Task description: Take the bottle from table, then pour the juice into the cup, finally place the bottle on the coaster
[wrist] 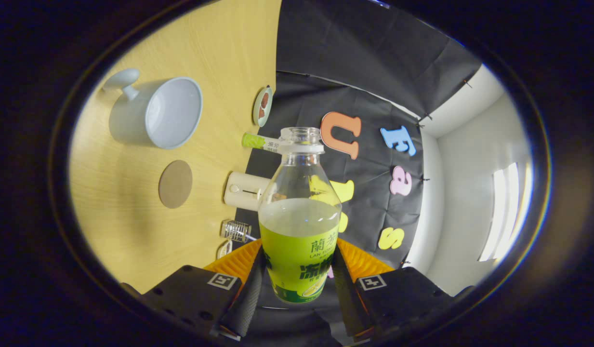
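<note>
wooden table (133, 231) beyond; gripper (299, 270) clamped on the uncapped, part-full bottle (299, 226).

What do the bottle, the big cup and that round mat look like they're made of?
Bottle, shut between the hand-held gripper fingers: clear plastic by the look, see-through above the liquid, with a glossy printed label.
Cup: likely glazed ceramic, pale, smooth, softly shiny.
Coaster: matte brown disc, perhaps cork or wood; hard to tell.

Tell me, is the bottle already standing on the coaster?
No. The bottle is held between the tool's fingers, while the coaster lies bare on the table.
</note>
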`<state>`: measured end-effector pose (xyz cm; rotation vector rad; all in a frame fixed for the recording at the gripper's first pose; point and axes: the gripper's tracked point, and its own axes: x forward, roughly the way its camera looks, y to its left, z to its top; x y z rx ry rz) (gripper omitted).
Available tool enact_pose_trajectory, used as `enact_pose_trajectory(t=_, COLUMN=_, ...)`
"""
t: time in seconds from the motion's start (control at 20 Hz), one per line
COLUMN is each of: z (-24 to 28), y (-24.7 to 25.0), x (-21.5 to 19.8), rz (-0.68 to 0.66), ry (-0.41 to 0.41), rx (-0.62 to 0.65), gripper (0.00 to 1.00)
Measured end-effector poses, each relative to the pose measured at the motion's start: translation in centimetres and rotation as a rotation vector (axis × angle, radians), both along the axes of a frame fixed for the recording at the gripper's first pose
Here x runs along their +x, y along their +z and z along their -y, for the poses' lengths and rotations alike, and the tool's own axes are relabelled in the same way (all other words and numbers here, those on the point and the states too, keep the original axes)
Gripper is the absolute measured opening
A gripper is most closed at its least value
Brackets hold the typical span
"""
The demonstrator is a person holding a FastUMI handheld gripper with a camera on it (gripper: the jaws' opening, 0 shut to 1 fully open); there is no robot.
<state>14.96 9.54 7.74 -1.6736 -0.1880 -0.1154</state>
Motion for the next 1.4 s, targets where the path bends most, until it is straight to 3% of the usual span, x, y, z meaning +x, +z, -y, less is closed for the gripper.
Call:
enact_pose_trajectory(t=0.5, z=1.2, y=0.8, x=-1.4, rz=-0.144, ry=0.046, rx=0.528, gripper=0.77)
enact_pose_trajectory(t=0.95, z=1.5, y=3.0, x=-1.8, rz=-0.316, ry=0.193, rx=1.221, gripper=0.77)
enact_pose_trajectory(t=1.2, z=0.3, y=1.9, x=0.9, rz=-0.409, ry=0.232, rx=1.429, gripper=0.76)
enact_pose_trajectory(t=1.4, z=-0.8, y=-0.1, x=4.2, rz=-0.469, ry=0.225, rx=1.499, gripper=0.77)
